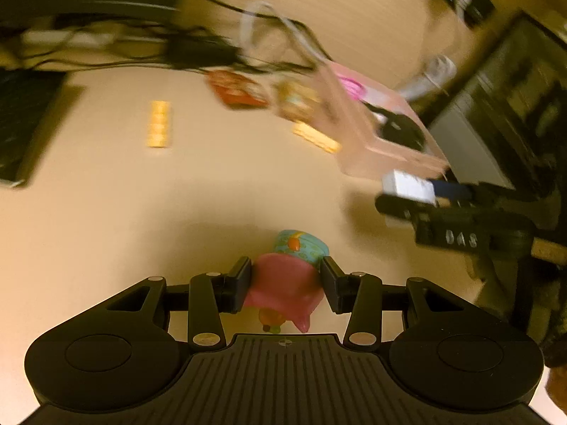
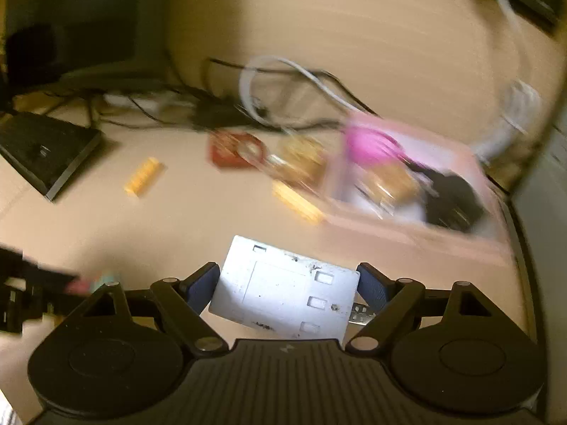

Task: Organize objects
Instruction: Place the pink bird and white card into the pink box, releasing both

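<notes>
My left gripper [image 1: 285,279] is shut on a small pink and teal toy [image 1: 287,283], held above the pale desk. My right gripper [image 2: 287,288] is shut on a flat white device [image 2: 283,290] with a metal plug on its right side; in the left wrist view that white device [image 1: 409,184] and right gripper [image 1: 425,198] are at the right, near the pink box [image 1: 358,131]. The pink box [image 2: 418,212] holds a magenta item [image 2: 368,143], a black item and snack packets. The toy [image 2: 102,281] and left gripper show blurred at the left edge of the right wrist view.
Two yellow bars [image 1: 158,124] [image 1: 315,137] and a red packet [image 1: 235,88] lie on the desk. Beside the box sits a golden packet [image 1: 296,101]. Black and white cables [image 2: 248,102] tangle at the back. A black flat device [image 2: 46,148] lies at the left.
</notes>
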Motion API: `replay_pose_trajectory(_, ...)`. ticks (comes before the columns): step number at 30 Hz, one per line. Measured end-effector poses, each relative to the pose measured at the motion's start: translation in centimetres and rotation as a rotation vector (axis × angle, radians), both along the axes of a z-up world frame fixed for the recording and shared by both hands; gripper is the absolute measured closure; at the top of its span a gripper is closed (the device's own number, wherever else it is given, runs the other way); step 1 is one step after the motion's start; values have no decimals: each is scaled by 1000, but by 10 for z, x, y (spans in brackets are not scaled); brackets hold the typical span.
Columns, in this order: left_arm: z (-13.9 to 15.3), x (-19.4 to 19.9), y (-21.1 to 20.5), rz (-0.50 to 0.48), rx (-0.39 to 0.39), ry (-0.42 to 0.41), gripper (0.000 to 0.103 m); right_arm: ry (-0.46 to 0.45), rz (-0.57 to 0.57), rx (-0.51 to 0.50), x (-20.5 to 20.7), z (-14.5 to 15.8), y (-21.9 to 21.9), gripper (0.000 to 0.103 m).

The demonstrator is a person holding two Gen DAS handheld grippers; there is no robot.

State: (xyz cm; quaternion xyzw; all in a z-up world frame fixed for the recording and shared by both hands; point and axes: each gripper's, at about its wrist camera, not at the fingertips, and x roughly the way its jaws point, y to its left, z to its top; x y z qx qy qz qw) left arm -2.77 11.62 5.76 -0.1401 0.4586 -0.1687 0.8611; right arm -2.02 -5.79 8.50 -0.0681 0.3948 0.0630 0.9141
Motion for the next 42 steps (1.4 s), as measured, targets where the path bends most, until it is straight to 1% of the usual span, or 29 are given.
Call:
replay_pose_trajectory(2,-1,4,-19,-42,10,-1,56,14,-39,-14,-17,-1,-17,19)
replay_pose_trajectory(5,2,14,-44,-88,2,-16,56,9,-80,1,-43,3,-40,19)
replay_pose_trajectory(9,18,39,-75,-113,-5,-76,56,-22,-126,1,-70,3,-63,19)
replay_pose_trajectory(11,28,57,-91,-115,14,-117,56,-42,-150,-13,-80,2,-71,19)
replay_pose_trajectory(13,39,77,-107,-113,28,-147,56,-41,-181,4,-88,0,-81,19)
replay_pose_trajectory(15,48,96,-123,-120,43,-182,56,-34,-182,40,-94,-1,-90,19)
replay_pose_trajectory(17,57,117,-140,-116,64,-221,56,-45,-182,27,-98,-3,-95,19)
replay_pose_trajectory(18,60,128,-147,-105,64,-233,56,-51,-188,21,-99,-2,-96,19)
replay_pose_trajectory(20,63,144,-157,-82,39,-255,55,-58,-196,33,-101,0,-102,19)
replay_pose_trajectory(21,62,154,-163,-76,27,-281,54,-62,-197,38,-101,1,-103,19)
replay_pose_trajectory(22,57,164,-172,-80,53,-304,53,-67,-196,38,-102,1,-105,19)
replay_pose_trajectory(23,49,174,-182,-92,116,-292,54,-70,-194,37,-102,2,-107,19)
replay_pose_trajectory(24,37,185,-193,-113,183,-251,54,-69,-192,36,-102,1,-109,19)
replay_pose_trajectory(25,28,191,-198,-127,201,-226,54,-67,-188,35,-101,1,-112,19)
replay_pose_trajectory(26,22,194,-199,-132,187,-218,54,-67,-184,31,-100,1,-114,19)
replay_pose_trajectory(28,19,192,-198,-134,140,-234,54,-67,-184,29,-99,0,-119,19)
replay_pose_trajectory(30,23,186,-192,-111,101,-260,54,-56,-185,45,-95,-2,-125,19)
replay_pose_trajectory(34,35,155,-158,-43,41,-290,54,-47,-175,42,-86,-5,-132,19)
replay_pose_trajectory(36,38,134,-137,-14,30,-286,54,-54,-166,53,-77,-3,-135,19)
replay_pose_trajectory(39,27,97,-97,60,24,-226,54,-93,-153,63,-52,11,-137,19)
replay_pose_trajectory(42,12,65,-65,136,11,-147,54,-203,-144,50,-19,38,-131,19)
